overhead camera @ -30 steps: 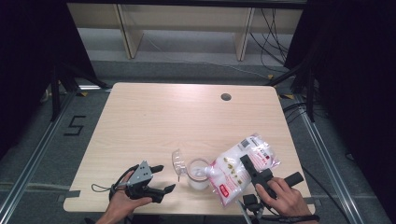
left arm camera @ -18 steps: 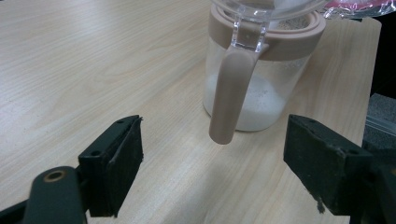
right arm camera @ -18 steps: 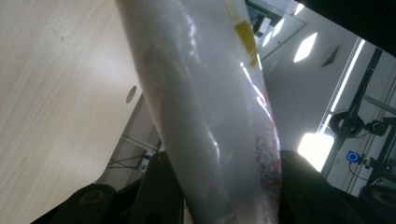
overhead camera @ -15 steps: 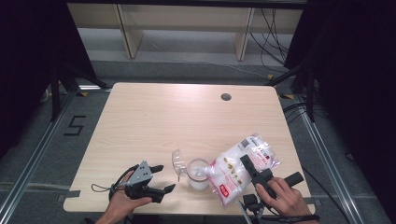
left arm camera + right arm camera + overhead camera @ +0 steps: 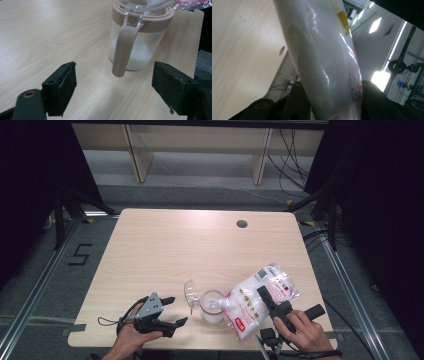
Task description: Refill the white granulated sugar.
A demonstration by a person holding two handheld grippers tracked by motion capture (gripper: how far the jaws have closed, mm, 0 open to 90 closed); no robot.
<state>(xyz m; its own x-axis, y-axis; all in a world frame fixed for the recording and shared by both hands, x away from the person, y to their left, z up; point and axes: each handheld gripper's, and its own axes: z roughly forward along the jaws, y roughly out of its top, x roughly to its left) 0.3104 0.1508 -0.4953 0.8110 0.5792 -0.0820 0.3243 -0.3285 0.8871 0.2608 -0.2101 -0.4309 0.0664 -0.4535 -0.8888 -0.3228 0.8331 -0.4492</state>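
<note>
A clear jar (image 5: 212, 306) with a beige collar holds white powder near the table's front edge; its clear lid (image 5: 190, 292) is flipped open to the left. A plastic bag of white powder (image 5: 247, 305) leans tilted over the jar's mouth, and my right gripper (image 5: 272, 304) is shut on it. In the right gripper view the bag (image 5: 324, 55) runs up between both jaws of that gripper (image 5: 334, 98). My left gripper (image 5: 178, 310) lies open on the table just left of the jar. In the left gripper view the jar (image 5: 140, 50) and its hanging beige clasp (image 5: 123, 50) stand beyond my left gripper's (image 5: 113, 85) spread jaws.
The light wooden table (image 5: 200, 245) has a round cable hole (image 5: 242, 224) at the back right. Wooden shelf legs stand behind the table's far edge. Dark curtains hang on both sides.
</note>
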